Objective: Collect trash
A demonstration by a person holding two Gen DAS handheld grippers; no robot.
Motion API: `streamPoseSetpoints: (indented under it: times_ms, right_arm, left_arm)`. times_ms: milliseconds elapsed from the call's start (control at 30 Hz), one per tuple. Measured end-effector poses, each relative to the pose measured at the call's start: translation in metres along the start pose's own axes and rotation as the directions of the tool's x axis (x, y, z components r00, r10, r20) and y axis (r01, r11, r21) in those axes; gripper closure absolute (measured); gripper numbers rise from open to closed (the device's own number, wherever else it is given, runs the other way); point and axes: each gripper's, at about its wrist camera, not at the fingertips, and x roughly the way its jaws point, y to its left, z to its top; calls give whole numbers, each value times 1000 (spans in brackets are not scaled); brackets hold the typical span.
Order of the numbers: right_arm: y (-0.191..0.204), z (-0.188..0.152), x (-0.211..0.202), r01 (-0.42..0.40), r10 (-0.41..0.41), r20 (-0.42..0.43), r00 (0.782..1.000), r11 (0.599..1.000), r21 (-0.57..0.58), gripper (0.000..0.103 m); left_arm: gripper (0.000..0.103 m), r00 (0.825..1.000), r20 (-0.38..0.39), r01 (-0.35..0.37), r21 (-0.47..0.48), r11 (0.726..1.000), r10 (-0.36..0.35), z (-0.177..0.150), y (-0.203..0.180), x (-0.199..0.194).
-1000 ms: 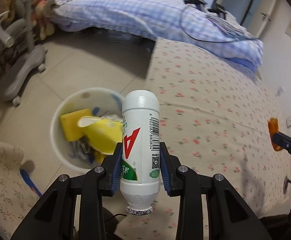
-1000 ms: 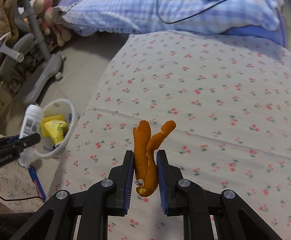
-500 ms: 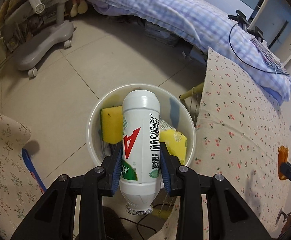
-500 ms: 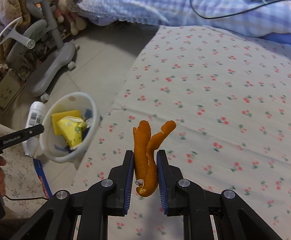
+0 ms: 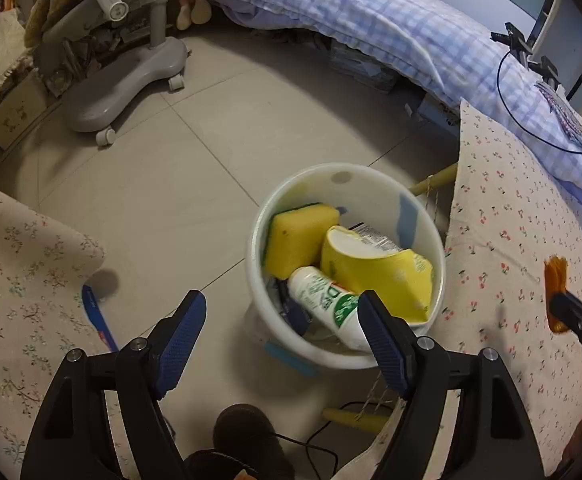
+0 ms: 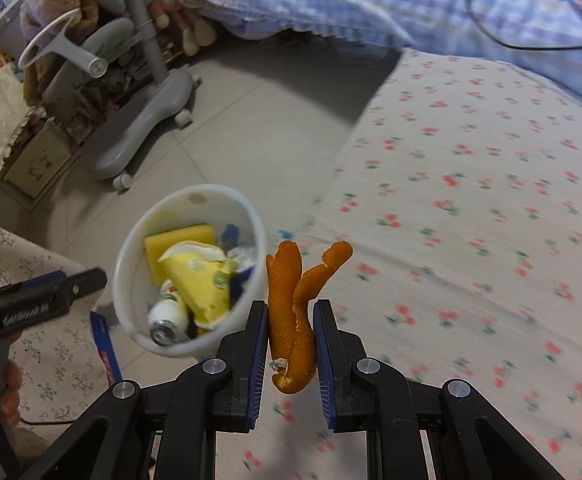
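The bin (image 5: 345,184) stood on the floor just beside the flowered bed edge (image 5: 461,216). The left gripper (image 5: 281,332), jaws apart, had released the bottle (image 5: 325,300), which now lay inside against the sponge (image 5: 299,232) and yellow carton (image 5: 379,276). The right gripper (image 6: 290,330) clamped orange peel (image 6: 291,304) over the bed edge.

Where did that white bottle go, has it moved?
Yes. The white bottle has left the open left gripper and dropped into the white bin, beside the yellow sponge.
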Motion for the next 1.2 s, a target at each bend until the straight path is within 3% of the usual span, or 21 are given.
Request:
streamPoseSetpoints:
  times_ms: [267,533,567,600,633,667,767,1067,1200]
  right_arm:
    - [28,25,49,-50,48,-35,998,998,-39,83]
    - [50,46,91,-79,76,-82,994,996,-38,79]
    - [50,46,93,-91,87,-84,993,995,-35,71]
    - [51,47,94,-107,104,-82,991,994,-30,49]
    - [51,48,93,-122,121,-73,990,992,-17,40]
    - [50,49,90,-121,121,-55,991,993,-8,33]
    - [51,52,78,-104,104,-25,994,995,-6,33]
    - [24,25,-3,-21,22,36,999,1000,-22,31]
    - [2,-2,-48,48,-48,58,997,999,1,25]
  left_arm:
    - [23,998,60,-24,28,999,22,-4,18,-24]
    - [22,999,33,-30,13,999,29,-7,35,-20]
    - [22,999,34,-30,7,1000,30,-7,37,-20]
    - [22,999,38,-29,1,1000,29,-7,39,-21]
    - [21,999,41,-27,-2,1000,27,-7,40,-22]
    - [18,999,47,-23,-7,1000,23,-7,40,-23]
    - [9,998,62,-9,-8,1000,9,-8,38,-29]
    - [8,996,90,22,81,996,-29,-27,1,-50]
    - [8,993,99,44,132,990,-58,-42,-21,-61]
